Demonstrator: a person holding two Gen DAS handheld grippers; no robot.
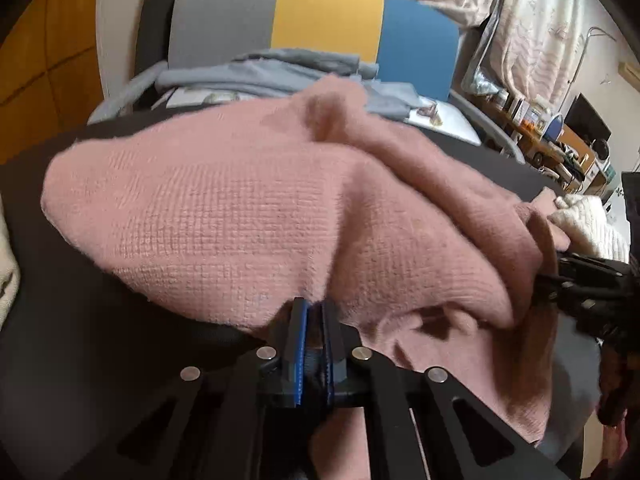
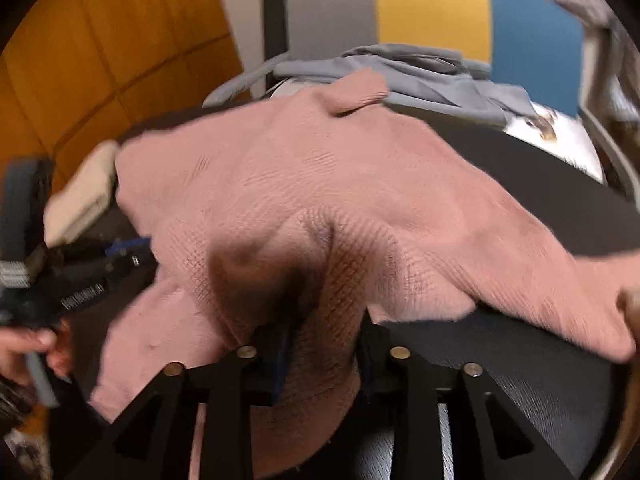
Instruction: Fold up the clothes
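- One pink knit sweater (image 1: 248, 208) is lying spread and rumpled across the dark table (image 1: 80, 320); one grey-blue garment (image 1: 280, 72) is sitting beyond it, near a chair back (image 1: 328, 12) banded grey, yellow and blue.
- Two grippers are showing, one in each hand.
- The left gripper (image 1: 314, 312) is pinching the sweater's near edge, its blue-lined fingers (image 1: 298, 344) nearly pressed together on a thin fold.
- The right gripper (image 2: 324, 332) is standing partly spread, a thick bunch of the pink knit filling the gap between its fingers (image 2: 280, 352); motion blur is hiding whether the pads are pressing it.
- One cream-coloured cloth (image 2: 84, 188) is lying at the sweater's left side in the right wrist view.
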